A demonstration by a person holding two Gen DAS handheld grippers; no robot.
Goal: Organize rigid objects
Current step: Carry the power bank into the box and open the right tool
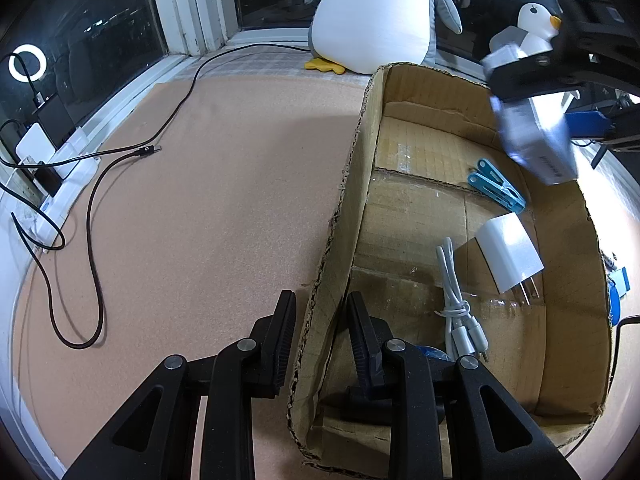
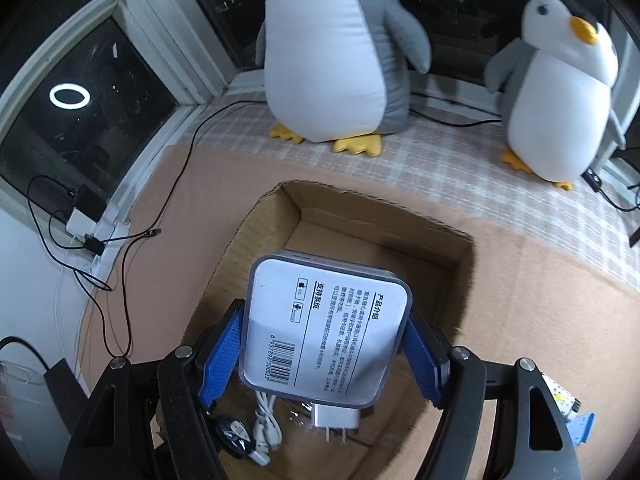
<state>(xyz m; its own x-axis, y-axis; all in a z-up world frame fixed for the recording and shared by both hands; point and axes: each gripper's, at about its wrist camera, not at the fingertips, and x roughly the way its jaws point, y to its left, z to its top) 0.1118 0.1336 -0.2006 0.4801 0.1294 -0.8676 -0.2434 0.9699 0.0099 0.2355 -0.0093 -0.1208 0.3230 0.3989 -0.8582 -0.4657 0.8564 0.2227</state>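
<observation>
A tan cork mat (image 1: 208,208) covered the work surface beside dark night windows (image 1: 100,32), with a checked cloth (image 2: 440,176) along the far edge.

Left wrist view: A large plush penguin (image 1: 376,12) sat on the cloth beyond the mat, and a small plush penguin (image 1: 536,24) was partly hidden behind the right gripper (image 1: 560,64). A black cable (image 1: 96,216) lay looped across the mat. An open cardboard box (image 1: 348,208) stood on the mat at the right. Inside it lay a blue clothespin (image 1: 496,186), a white charger plug (image 1: 510,252) and a coiled white cord (image 1: 460,312), each apart from the others. The left gripper (image 1: 320,336) straddled the near left wall of the box, one finger outside and one inside. A gap showed between the black pads and the wall, so the jaws stood spread rather than clamped. The right gripper held a small plastic case (image 1: 536,140) tilted above the box's far right corner; that case was blurred.

Right wrist view: The right gripper (image 2: 324,340) pinched the plastic case (image 2: 324,320) between its blue pads (image 2: 224,356), one pad against each side edge. The case's white label with barcode faced the camera. The case hung above the open box (image 2: 460,264), clear of its floor. Below it lay the charger plug (image 2: 336,418), the white cord (image 2: 266,432) and a dark object (image 2: 234,434) too small to identify. Both penguins (image 2: 336,52) (image 2: 560,100) stood on the cloth.
</observation>
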